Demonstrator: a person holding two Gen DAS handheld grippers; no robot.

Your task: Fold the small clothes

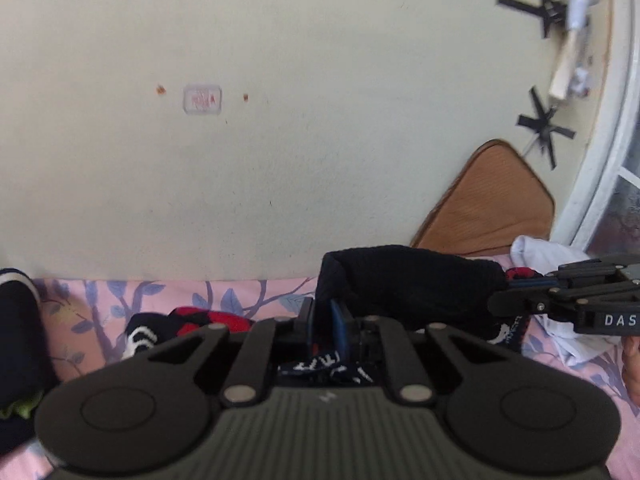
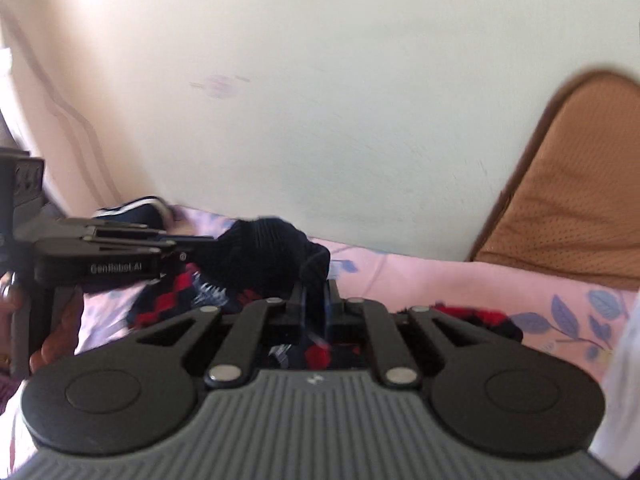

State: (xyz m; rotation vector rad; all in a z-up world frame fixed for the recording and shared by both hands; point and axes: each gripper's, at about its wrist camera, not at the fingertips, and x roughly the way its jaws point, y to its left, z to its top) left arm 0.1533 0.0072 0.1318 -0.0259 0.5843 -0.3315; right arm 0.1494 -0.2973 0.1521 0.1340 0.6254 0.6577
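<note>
Above the pink sheet (image 1: 168, 296), both my tongs, left gripper (image 1: 326, 312) and right gripper (image 2: 316, 300), pinch the dark garment (image 1: 408, 280) mid-fold, others still loose.

Floral pink bed (image 1: 248, 300), scattered socks (image 1: 192, 322)

The right wrist view is smeared with motion blur, the dark garment (image 2: 264, 256) hides behind both tool bodies where the pads meet it, and the white cloth (image 1: 552, 256) and the hand (image 1: 632, 364) are cut off at the left view's right edge.
</note>
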